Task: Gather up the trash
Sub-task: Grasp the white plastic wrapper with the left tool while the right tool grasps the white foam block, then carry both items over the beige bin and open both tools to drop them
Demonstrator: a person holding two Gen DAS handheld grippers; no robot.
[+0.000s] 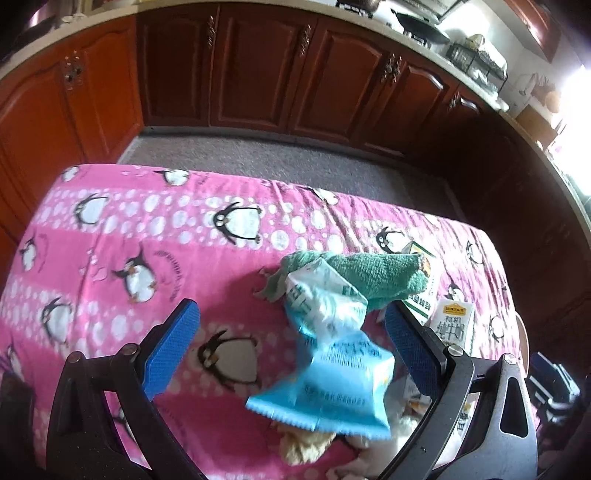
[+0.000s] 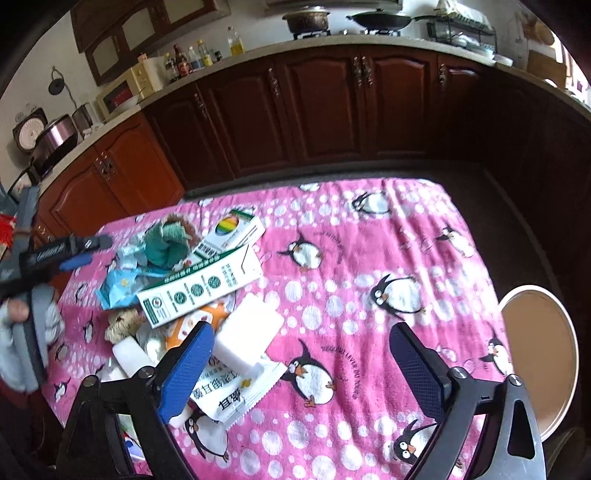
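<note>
A heap of trash lies on the pink penguin cloth (image 1: 110,229). In the left wrist view a crumpled blue and white wrapper (image 1: 325,365) lies between the wide-open fingers of my left gripper (image 1: 291,343), apart from both pads. A green towel (image 1: 373,277) lies behind it, with a white carton (image 1: 452,325) to the right. In the right wrist view my right gripper (image 2: 301,365) is open and empty over the cloth (image 2: 369,240). A green and white box (image 2: 199,288), white blocks (image 2: 247,332) and a white packet (image 2: 236,391) lie left of it. The left gripper (image 2: 79,253) shows at far left.
Dark wood kitchen cabinets (image 2: 332,110) run behind the table under a counter with a wok (image 2: 380,20) and bottles (image 2: 192,59). A round stool seat (image 2: 539,354) stands off the table's right edge. Grey floor (image 1: 258,155) lies between table and cabinets.
</note>
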